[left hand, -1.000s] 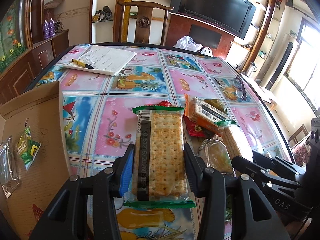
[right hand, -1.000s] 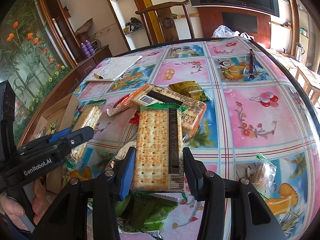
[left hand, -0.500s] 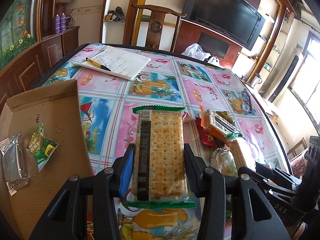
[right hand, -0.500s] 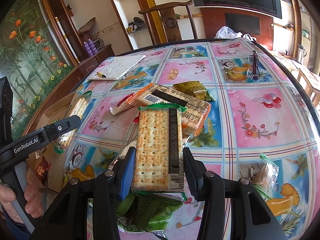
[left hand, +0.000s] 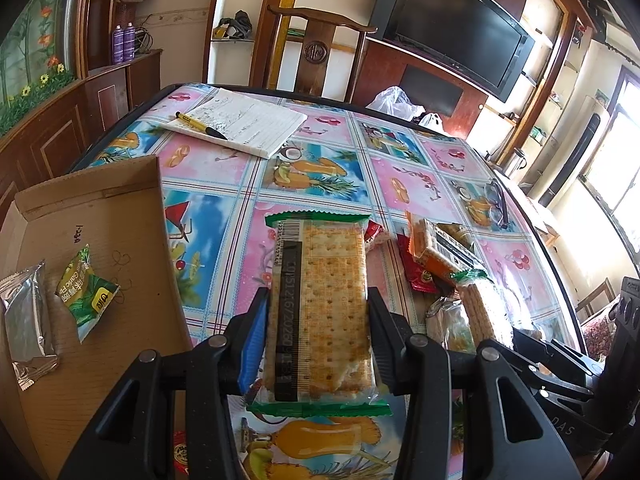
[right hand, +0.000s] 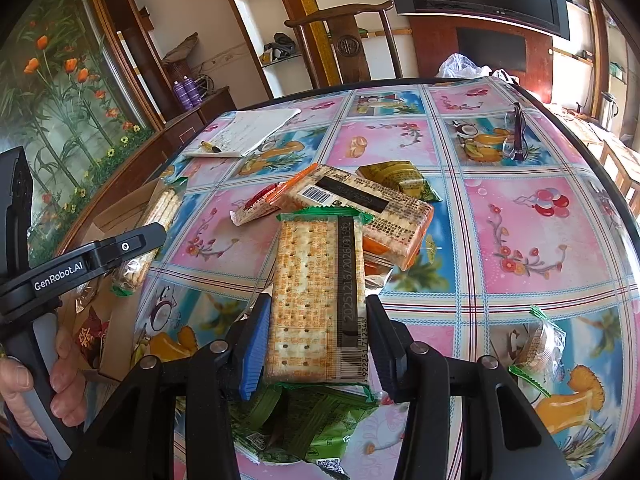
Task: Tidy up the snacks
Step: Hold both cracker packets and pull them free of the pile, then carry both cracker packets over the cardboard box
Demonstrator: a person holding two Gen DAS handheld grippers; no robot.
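Observation:
My left gripper (left hand: 316, 340) is shut on a green-edged cracker pack (left hand: 320, 304), held above the table beside an open cardboard box (left hand: 96, 248). Inside the box lie a green snack packet (left hand: 86, 288) and a silver packet (left hand: 26, 328). My right gripper (right hand: 316, 340) is shut on a second cracker pack (right hand: 318, 300), over the snack pile. In that pile are an orange-edged cracker pack (right hand: 360, 208), a yellow-green packet (right hand: 396, 180) and a green packet (right hand: 312, 420) under the jaws. The right wrist view also shows the left gripper (right hand: 96, 256) with its cracker pack (right hand: 148, 240) over the box.
A notebook with a yellow pen (left hand: 244, 124) lies at the far side of the table. Spectacles (right hand: 516, 132) rest at the far right. A small clear packet (right hand: 536, 344) lies near the right edge. A wooden chair (left hand: 316, 48) stands behind the table. A hand (right hand: 36, 392) grips the left tool's handle.
The left gripper has carried its cracker pack leftward, away from the snack pile and closer to the cardboard box. The right gripper and its pack have stayed where they were.

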